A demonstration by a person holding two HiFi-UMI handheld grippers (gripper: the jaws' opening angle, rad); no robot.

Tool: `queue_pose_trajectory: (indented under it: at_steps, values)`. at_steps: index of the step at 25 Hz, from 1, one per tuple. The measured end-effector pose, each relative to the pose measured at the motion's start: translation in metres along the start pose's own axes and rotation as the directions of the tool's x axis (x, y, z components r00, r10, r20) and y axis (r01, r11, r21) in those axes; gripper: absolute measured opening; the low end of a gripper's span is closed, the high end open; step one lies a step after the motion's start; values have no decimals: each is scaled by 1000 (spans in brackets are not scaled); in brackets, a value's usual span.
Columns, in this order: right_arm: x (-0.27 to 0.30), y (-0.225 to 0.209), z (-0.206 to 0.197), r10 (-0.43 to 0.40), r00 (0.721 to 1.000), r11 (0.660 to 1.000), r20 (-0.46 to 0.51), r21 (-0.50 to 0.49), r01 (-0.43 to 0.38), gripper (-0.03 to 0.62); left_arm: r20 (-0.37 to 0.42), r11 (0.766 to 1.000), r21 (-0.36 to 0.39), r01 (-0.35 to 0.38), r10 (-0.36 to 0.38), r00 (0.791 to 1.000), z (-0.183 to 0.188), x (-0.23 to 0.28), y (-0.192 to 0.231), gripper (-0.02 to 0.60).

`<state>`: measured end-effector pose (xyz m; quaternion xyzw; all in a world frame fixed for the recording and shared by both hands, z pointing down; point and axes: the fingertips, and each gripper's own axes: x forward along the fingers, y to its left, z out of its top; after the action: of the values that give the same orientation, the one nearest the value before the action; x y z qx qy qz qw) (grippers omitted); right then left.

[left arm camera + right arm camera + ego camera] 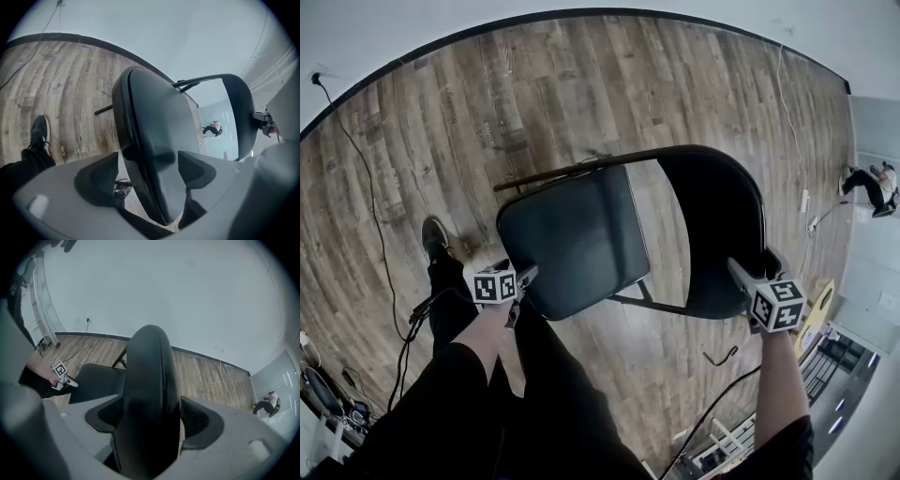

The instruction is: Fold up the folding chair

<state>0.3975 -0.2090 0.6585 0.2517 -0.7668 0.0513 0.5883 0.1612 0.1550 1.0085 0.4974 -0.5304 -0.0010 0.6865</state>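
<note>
The chair (712, 187) is standing opened out on the wooden floor (534, 94), stretching between the two tongs, with its seat (572, 234) toward the left tongs (528, 275) and its backrest (727, 244) toward the right tongs (739, 272). The left tongs (150, 173) are standing wide apart around the near edge of the seat (159, 126). The rim is passing between the two pads, and a strip of floor is showing in the gap beside one pad, so they are not pressing on it. The right tongs (152, 420) are pointing steeply down and are clamping the curved top of the backrest (150, 380), which is filling the whole space between their pads. From the right tongs the seat is lying ahead and to the left, just beside the left tongs. A dark bar of the frame (553, 173) is sticking out beyond the far side of the seat, away from both tongs. The person's legs in black trousers (459, 375) are reaching forward just under the left tongs, and one black shoe (434, 239) is resting on the floor just left of them. A thin cable (370, 206) is trailing across the boards well to the left of the left tongs.
</note>
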Motion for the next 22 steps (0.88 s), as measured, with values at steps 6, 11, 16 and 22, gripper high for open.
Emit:
queue_pose_trajectory:
  at_steps: [6,11,16,22]
  values:
    - [12,4,3,58,998,998,12,4,-58,366,22,992,-3,123,-123,992,-1,12,9,422]
    - [18,8,-1,90,995,996,-33,-18,-91,365,31,962,7,272,-272,962,1,20,3,423]
    - [18,15,-4,158,985,987,-64,-27,-159,365,18,919,41,391,-392,920,10,24,-8,417]
    - [17,26,-4,271,953,962,-135,13,-272,359,33,862,11,506,-506,862,13,25,-14,342]
